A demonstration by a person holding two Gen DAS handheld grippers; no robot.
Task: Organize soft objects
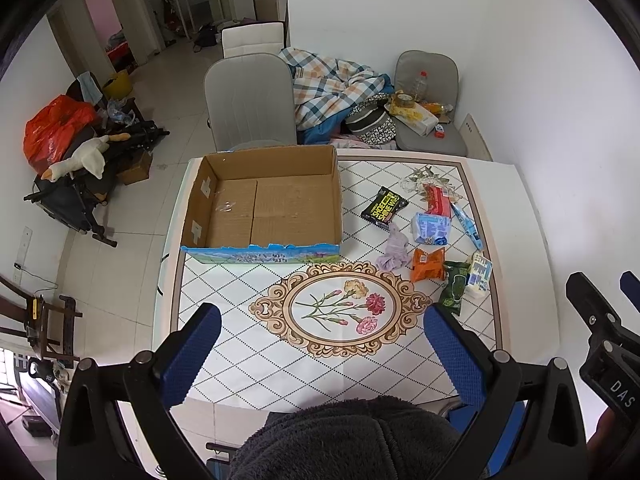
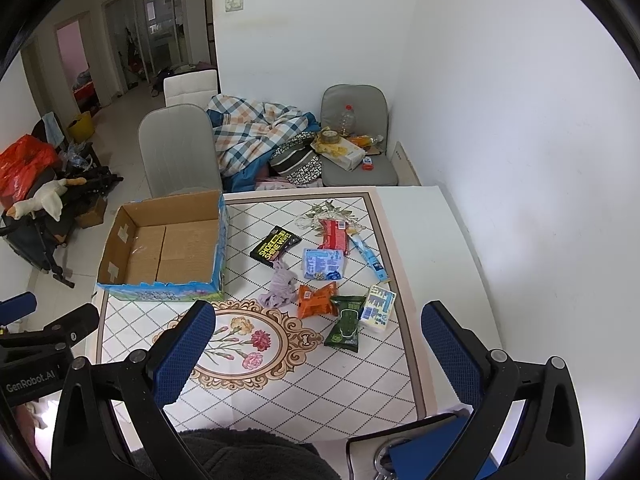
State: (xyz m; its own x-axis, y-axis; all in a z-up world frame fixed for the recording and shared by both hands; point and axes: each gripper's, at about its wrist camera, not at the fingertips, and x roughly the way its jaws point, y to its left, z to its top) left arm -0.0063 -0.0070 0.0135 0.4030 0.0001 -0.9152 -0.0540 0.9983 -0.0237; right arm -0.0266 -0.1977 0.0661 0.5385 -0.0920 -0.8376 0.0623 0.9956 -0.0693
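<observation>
An open empty cardboard box (image 1: 264,208) (image 2: 168,248) stands on the table's left side. To its right lie soft packs: a black wipes pack (image 1: 384,204) (image 2: 276,247), a light blue pack (image 1: 430,229) (image 2: 322,264), a red pack (image 1: 438,199) (image 2: 335,234), an orange pack (image 1: 428,265) (image 2: 316,300), a green pack (image 1: 454,287) (image 2: 345,327), a white-blue tissue pack (image 1: 480,274) (image 2: 378,307) and a purple cloth (image 1: 394,248) (image 2: 280,290). My left gripper (image 1: 320,356) and right gripper (image 2: 318,354) are open and empty, held above the table's near edge.
A flower-pattern table (image 1: 340,360) (image 2: 360,384) is against a white wall on the right. Grey chairs (image 1: 248,100) (image 2: 180,148), a plaid blanket (image 1: 332,84) and clutter stand behind it. A dark fleece sleeve (image 1: 344,440) is at the bottom.
</observation>
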